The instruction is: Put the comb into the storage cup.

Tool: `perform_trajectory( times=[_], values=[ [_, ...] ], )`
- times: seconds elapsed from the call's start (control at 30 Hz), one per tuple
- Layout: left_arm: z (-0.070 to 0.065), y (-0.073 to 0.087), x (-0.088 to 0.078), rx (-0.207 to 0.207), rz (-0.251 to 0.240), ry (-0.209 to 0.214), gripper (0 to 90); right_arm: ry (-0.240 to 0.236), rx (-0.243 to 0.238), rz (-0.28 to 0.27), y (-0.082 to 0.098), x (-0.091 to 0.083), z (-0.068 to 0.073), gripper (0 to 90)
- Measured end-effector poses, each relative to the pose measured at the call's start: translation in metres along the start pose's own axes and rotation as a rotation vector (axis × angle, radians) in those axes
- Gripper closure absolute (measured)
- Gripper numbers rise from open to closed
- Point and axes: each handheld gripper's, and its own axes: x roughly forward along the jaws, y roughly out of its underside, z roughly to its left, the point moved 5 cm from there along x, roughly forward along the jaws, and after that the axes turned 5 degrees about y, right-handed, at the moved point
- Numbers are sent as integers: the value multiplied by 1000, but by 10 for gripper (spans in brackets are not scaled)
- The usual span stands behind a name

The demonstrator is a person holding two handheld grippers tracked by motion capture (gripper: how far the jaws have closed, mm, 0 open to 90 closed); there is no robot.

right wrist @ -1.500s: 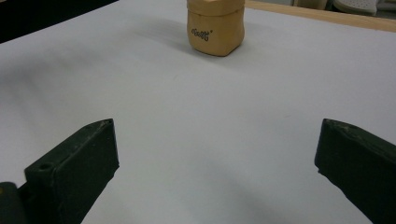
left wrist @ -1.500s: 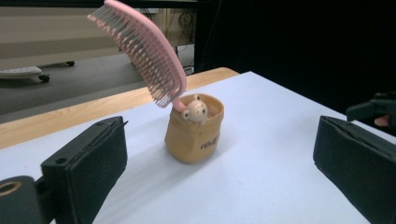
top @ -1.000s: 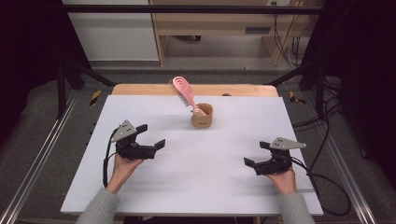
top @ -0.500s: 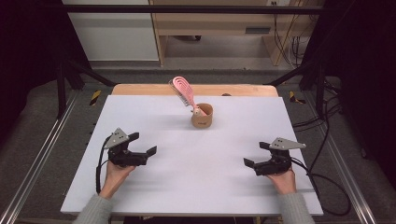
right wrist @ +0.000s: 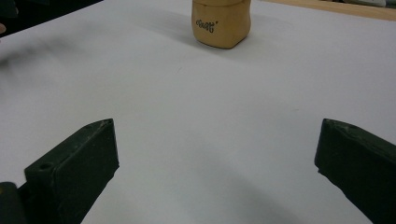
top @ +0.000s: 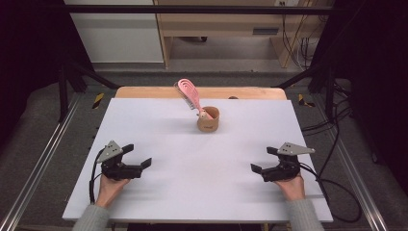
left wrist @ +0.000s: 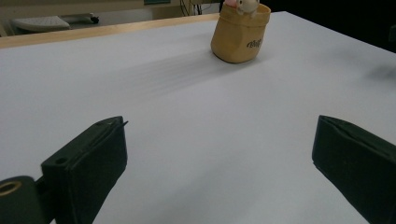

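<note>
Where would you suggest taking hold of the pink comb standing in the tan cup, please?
Probably grip the pink comb on its exposed upper part, coming from above and the person's side. It leans up and leftward out of the tan cup, which hides its lower end. Both the left gripper and right gripper are open and empty.

Right hand-held gripper (right wrist: 217,172) jaws wide apart, tan cup (right wrist: 221,22) ahead, white table (right wrist: 210,116)

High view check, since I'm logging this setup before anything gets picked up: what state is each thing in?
Tan cup: upright on the table, far from both hands.
Pink comb: standing in the cup, leaning back-left.
Left claw: open, empty, low over the table.
Right claw: open, empty, low over the table.
</note>
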Motion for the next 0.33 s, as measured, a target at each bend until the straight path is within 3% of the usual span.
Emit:
perform_trajectory(
  times=[0.33],
  values=[
    [2, 3, -4, 5, 6, -2, 32, 4, 0, -8, 1, -2, -2, 1]
  ],
)
